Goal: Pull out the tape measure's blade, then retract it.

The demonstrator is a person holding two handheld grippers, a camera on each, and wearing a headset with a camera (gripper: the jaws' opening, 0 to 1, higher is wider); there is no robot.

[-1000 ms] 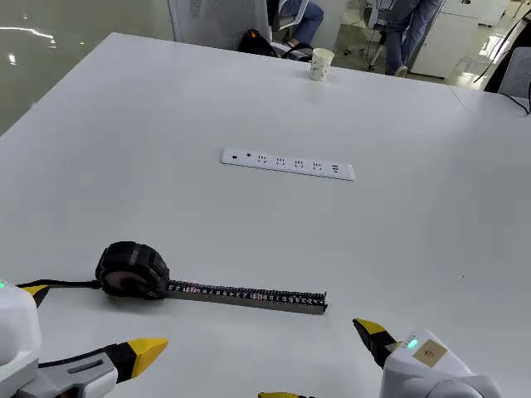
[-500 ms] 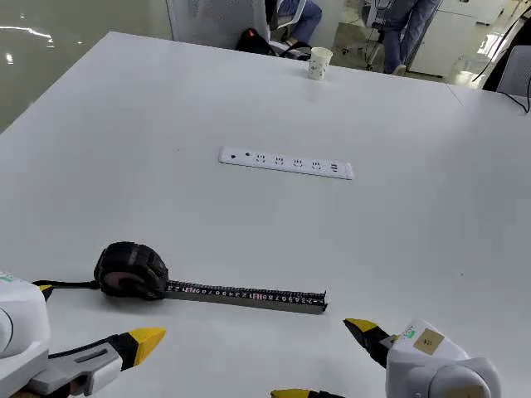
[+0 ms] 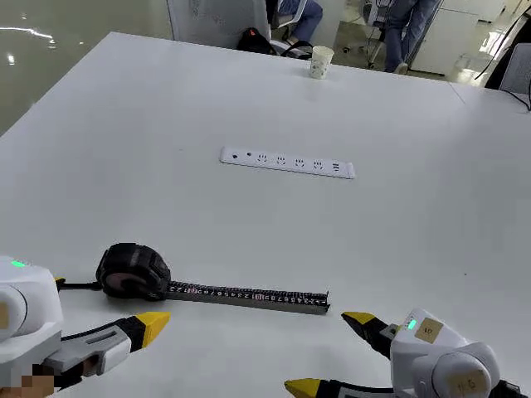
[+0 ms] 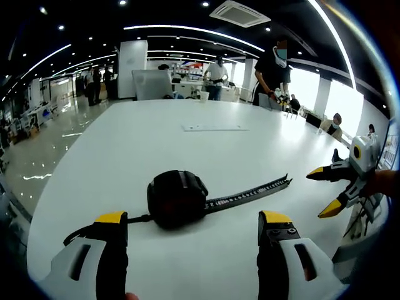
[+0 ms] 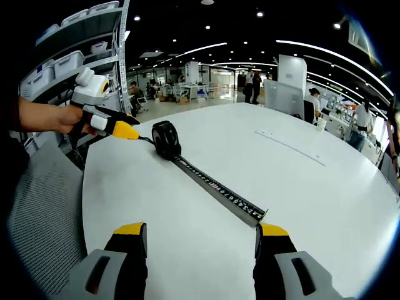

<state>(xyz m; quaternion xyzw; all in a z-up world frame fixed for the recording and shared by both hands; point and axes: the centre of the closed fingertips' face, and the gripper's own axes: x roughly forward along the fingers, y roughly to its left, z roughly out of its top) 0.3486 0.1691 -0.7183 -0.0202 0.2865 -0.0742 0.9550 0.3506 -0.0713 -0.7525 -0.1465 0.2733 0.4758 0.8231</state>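
Note:
A black tape measure (image 3: 133,271) lies on the white table (image 3: 249,99), its blade (image 3: 249,296) pulled out to the right and flat on the surface. My left gripper (image 3: 104,303) is open just in front of the case, not touching it. Seen along its jaws, the case (image 4: 177,198) sits ahead between the yellow fingertips (image 4: 111,217). My right gripper (image 3: 328,352) is open just short of the blade's end. In the right gripper view the blade (image 5: 215,186) runs from the case (image 5: 165,139) toward my open right gripper (image 5: 201,229), ending by the right fingertip.
A white power strip (image 3: 287,162) lies mid-table beyond the tape. A paper cup (image 3: 320,63) stands near the far edge, with chairs and people behind it. The table's near edge is close to both grippers.
The right gripper has edged left toward the blade's end, and its lower yellow jaw has come into view. The left gripper shifted slightly right. The tape measure has not moved.

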